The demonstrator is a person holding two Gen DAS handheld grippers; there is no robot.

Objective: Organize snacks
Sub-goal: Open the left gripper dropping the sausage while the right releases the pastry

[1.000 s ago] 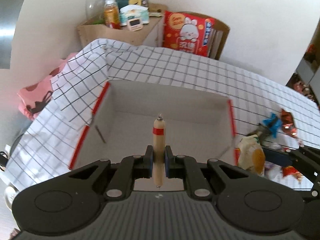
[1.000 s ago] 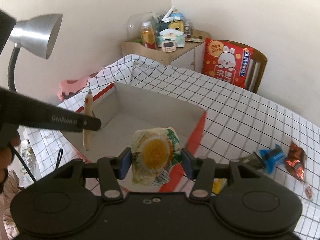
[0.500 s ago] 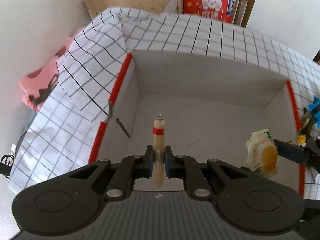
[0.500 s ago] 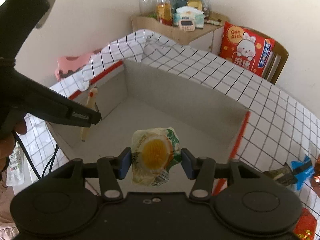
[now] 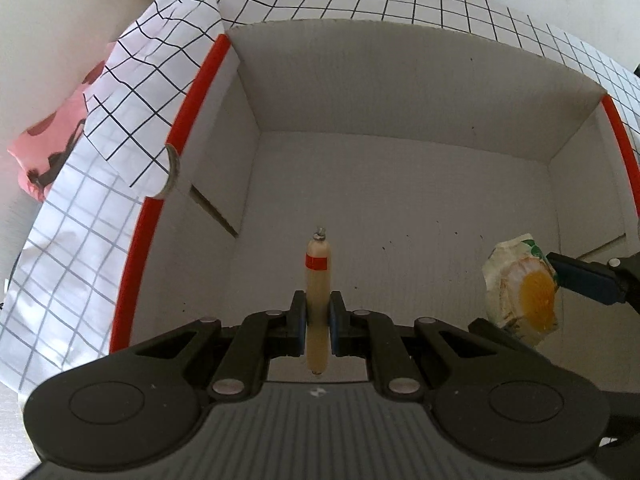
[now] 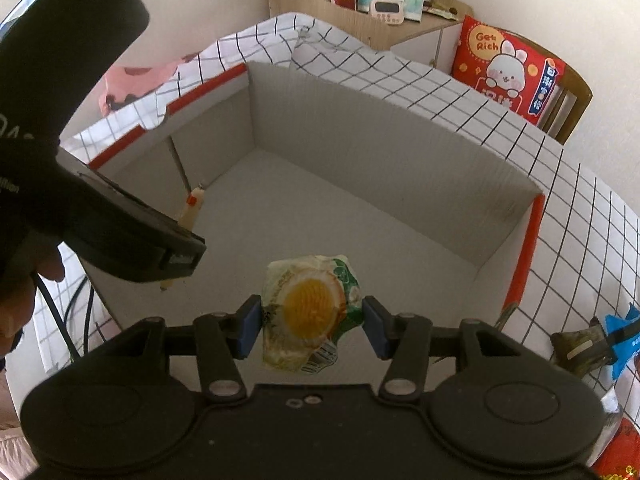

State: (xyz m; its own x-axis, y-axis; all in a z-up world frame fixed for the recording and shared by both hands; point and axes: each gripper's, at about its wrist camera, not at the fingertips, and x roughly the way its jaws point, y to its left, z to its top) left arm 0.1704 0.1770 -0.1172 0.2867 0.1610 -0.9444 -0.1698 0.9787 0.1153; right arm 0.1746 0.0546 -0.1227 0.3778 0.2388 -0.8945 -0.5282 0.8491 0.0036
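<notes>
We are lowering two snacks into the box (image 5: 400,184).
Left fingers (image 5: 318,322) pinching the sausage (image 5: 318,280), right fingers (image 6: 312,326) pinching the egg pack (image 6: 310,308); we should be releasing low, apart.

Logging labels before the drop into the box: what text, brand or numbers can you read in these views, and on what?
"Get Rich": on the red rabbit cushion on the chair; its Chinese characters and blue side strip are too blurred to read.
Partial white print, ending "...ion": on the left gripper body, cut off.
Egg snack packet: print too small to read.
Sausage stick: red band only, no text.
Timer on the shelf: display unreadable.
</notes>
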